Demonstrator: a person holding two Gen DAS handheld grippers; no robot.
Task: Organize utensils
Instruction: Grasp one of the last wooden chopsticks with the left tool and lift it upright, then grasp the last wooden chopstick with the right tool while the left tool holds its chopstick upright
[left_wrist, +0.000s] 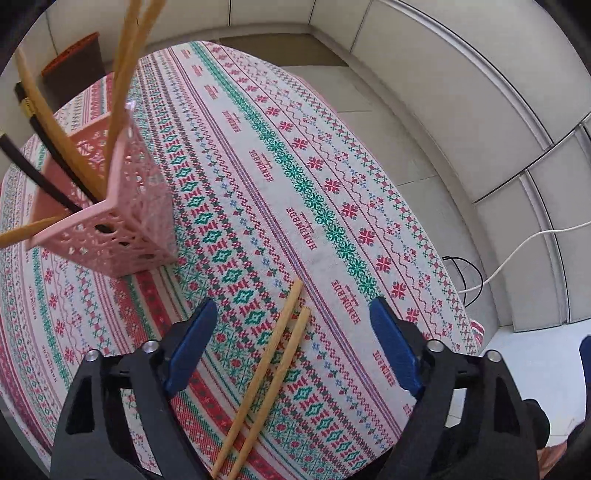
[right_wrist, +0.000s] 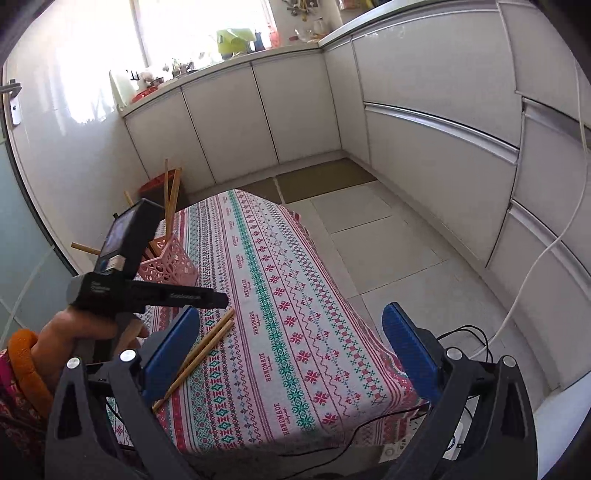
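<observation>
Two wooden chopsticks (left_wrist: 273, 369) lie side by side on the patterned tablecloth (left_wrist: 332, 155). My left gripper (left_wrist: 293, 310) points steeply down over them, open, its blue pads (left_wrist: 192, 343) on either side and clear of the sticks. A pink lattice basket (left_wrist: 122, 221) stands to the upper left and holds several wooden chopsticks (left_wrist: 125, 74) and dark ones (left_wrist: 37, 170). In the right wrist view, my right gripper (right_wrist: 291, 314) is open and empty above the cloth's near end. The loose pair (right_wrist: 203, 347) lies by its left pad and the basket (right_wrist: 170, 262) stands further back.
A hand (right_wrist: 74, 332) holds the left device at the table's left. The cloth drops off at the right edge (left_wrist: 436, 258) to a tiled floor (right_wrist: 388, 240). Black and white cables (left_wrist: 476, 277) lie there. White cabinets (right_wrist: 424, 110) surround the table; a dark bin (left_wrist: 74, 62) stands behind the basket.
</observation>
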